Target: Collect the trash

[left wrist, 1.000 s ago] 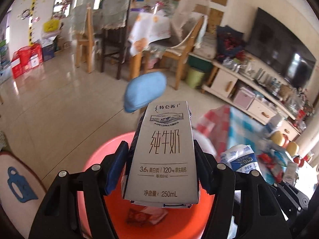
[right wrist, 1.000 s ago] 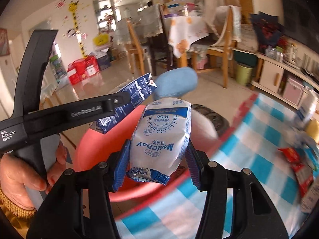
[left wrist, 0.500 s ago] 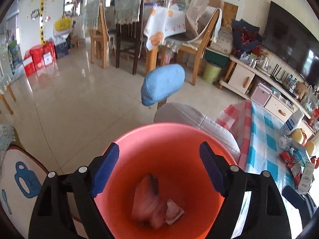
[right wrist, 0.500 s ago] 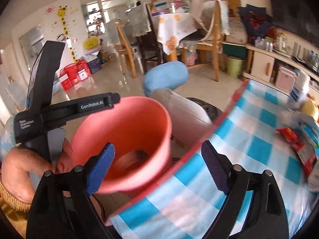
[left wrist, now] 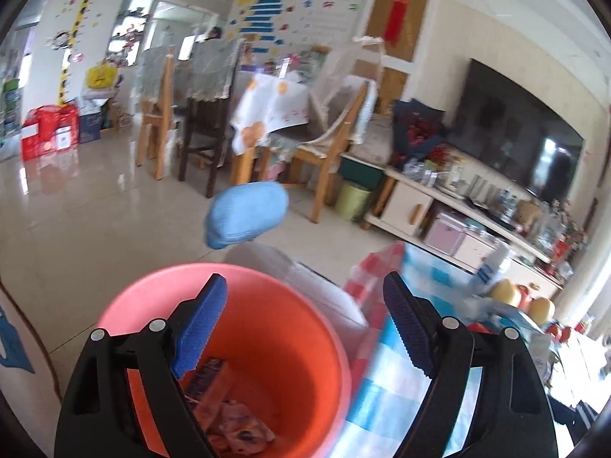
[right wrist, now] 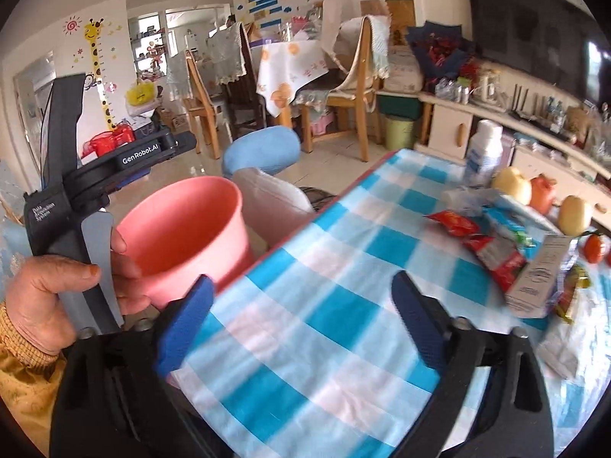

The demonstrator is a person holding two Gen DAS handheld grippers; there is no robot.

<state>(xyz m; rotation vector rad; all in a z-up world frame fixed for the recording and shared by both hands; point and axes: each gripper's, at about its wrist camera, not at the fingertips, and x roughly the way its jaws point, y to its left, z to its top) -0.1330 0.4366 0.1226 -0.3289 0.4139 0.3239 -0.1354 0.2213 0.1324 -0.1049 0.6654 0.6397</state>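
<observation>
Wrappers (left wrist: pixel 233 425) lie in the bottom of the pink bucket (left wrist: pixel 305 328) beside the checked tablecloth (right wrist: pixel 324 328). Above the bucket the left gripper (left wrist: pixel 305 324) stands spread, holding nothing. The right gripper (right wrist: pixel 301 320), its jaws just opened wide and empty, hangs over the cloth; a milk carton (right wrist: pixel 538 278) and red packets (right wrist: pixel 492 252) lie at far right.
</observation>
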